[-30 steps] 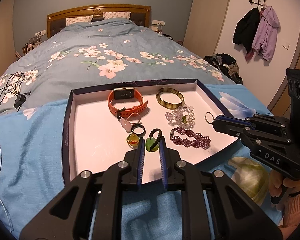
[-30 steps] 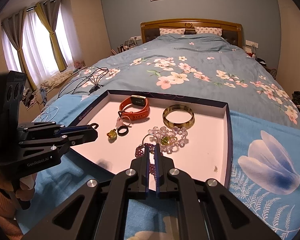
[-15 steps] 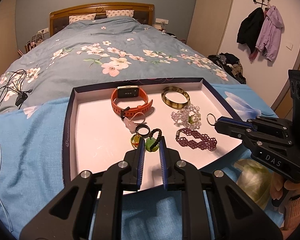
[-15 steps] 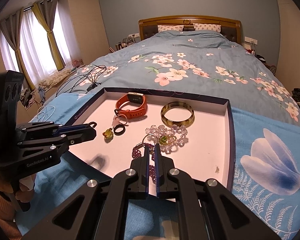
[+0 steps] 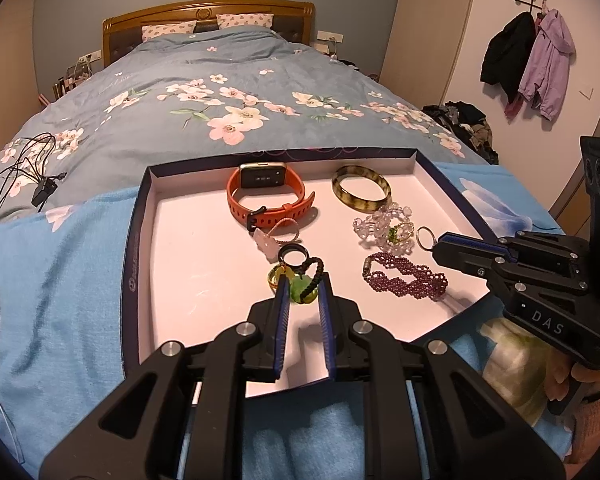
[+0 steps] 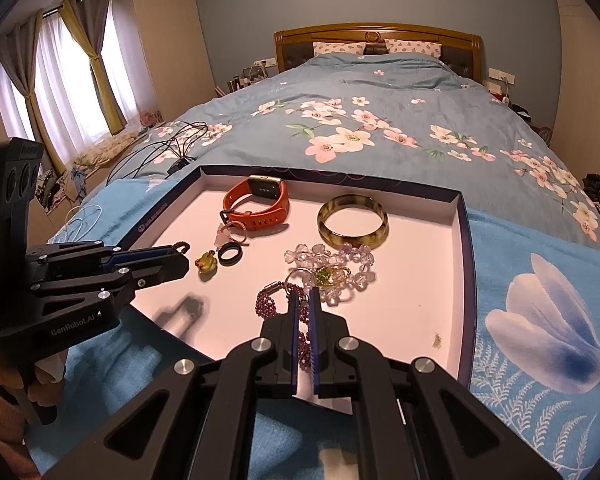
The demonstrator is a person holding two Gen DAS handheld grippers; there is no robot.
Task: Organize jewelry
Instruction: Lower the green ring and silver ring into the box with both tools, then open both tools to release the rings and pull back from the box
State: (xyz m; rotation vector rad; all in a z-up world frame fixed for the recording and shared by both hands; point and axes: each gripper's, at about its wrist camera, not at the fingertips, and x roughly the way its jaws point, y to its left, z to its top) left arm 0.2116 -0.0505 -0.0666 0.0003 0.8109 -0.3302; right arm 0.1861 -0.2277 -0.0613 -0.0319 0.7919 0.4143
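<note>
Only the left wrist view shows the left hand-held gripper (image 5: pixel 303 280) clamping a green pendant (image 5: pixel 302 293); the right hand-held gripper (image 6: pixel 305 300) pinches a silver ring (image 6: pixel 298 277) over the tray (image 6: pixel 462 216).

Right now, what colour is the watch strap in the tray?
Orange-red. The watch shows best in the left wrist view, lying near the tray's far edge.

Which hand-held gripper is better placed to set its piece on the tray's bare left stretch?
Left. The left hand-held gripper, shut on the green pendant, hangs beside the bare left stretch of the tray; the right hand-held gripper, pinching a metal ring, is by the purple bracelet on the far side.
</note>
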